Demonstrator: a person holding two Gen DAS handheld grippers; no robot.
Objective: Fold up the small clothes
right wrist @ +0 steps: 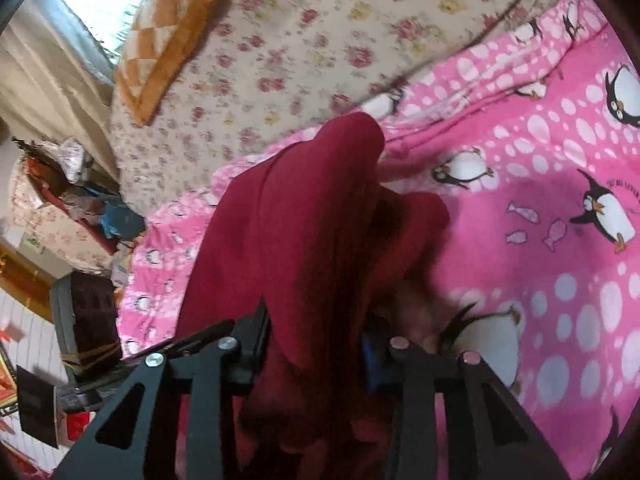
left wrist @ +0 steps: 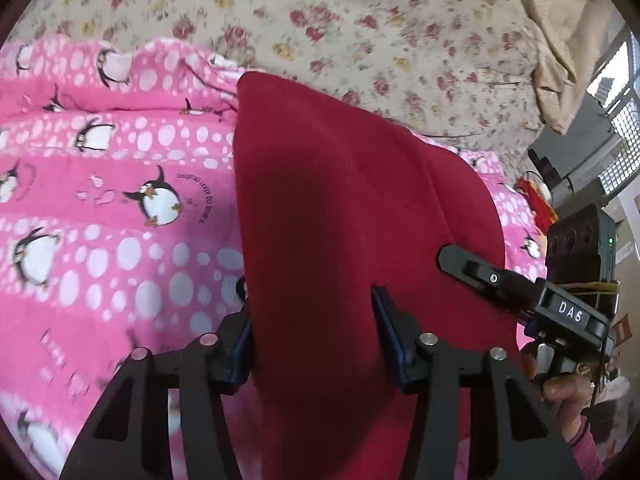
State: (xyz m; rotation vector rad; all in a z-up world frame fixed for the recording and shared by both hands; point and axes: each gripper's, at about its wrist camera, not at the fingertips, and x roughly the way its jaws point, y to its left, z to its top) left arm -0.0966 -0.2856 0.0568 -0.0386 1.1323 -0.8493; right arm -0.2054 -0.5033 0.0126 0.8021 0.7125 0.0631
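Note:
A dark red garment (left wrist: 340, 200) hangs lifted over the pink penguin blanket (left wrist: 100, 200). My left gripper (left wrist: 312, 300) has the red cloth between its fingers and holds it up. In the left wrist view the right gripper (left wrist: 472, 268) reaches into the cloth's right edge, a hand on its handle. In the right wrist view the red garment (right wrist: 312, 220) drapes in folds from between the fingers of my right gripper (right wrist: 316, 328), above the pink blanket (right wrist: 560, 240).
A floral bedspread (left wrist: 360, 20) lies beyond the blanket. An orange checked cushion (right wrist: 160, 48) rests at the bed's far side. Cluttered shelves and boxes (right wrist: 60, 240) stand beside the bed. A window (left wrist: 616, 80) is at the right.

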